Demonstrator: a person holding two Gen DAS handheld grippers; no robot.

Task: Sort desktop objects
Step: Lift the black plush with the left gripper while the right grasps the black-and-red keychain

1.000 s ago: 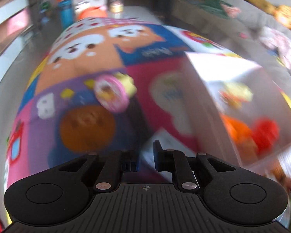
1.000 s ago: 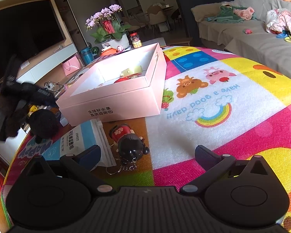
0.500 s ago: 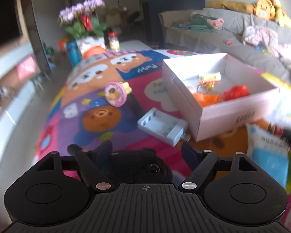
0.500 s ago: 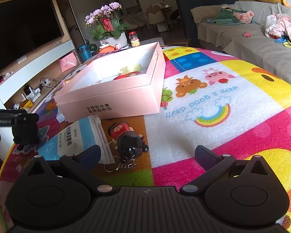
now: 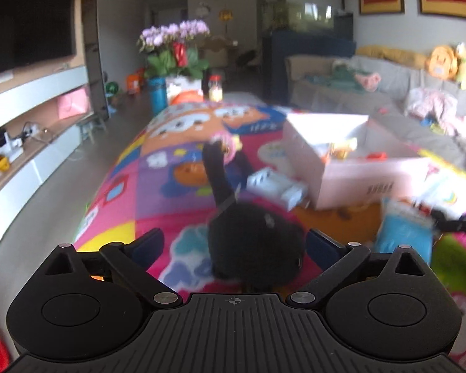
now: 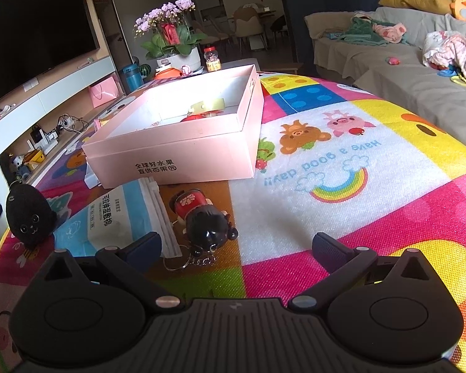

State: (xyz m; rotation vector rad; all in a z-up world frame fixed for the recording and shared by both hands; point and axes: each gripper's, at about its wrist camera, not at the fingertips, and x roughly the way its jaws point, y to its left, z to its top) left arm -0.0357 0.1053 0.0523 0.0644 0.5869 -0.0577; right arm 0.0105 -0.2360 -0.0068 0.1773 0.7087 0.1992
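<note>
A black plush toy (image 5: 254, 242) with a long strap sits on the colourful play mat (image 5: 158, 205) between the fingers of my left gripper (image 5: 234, 247). Its jaws are opening wide and the pads do not press on the toy. In the right wrist view the same plush (image 6: 28, 214) stands at the mat's left edge. My right gripper (image 6: 237, 245) is open and empty, just short of a doll keychain (image 6: 205, 223) with a red body and black head. The open pink box (image 6: 177, 152) behind it holds red and yellow items.
A blue-and-white packet (image 6: 115, 214) lies between the plush and the doll. A white plastic holder (image 5: 276, 186) and a pink round toy (image 5: 225, 143) lie left of the box (image 5: 357, 174). A flower pot (image 6: 177, 52) stands at the far end; a sofa (image 6: 404, 71) runs along the right.
My left gripper went from shut to wide open and swung back, leaving the black plush on the mat at its left edge. The right gripper kept still.
</note>
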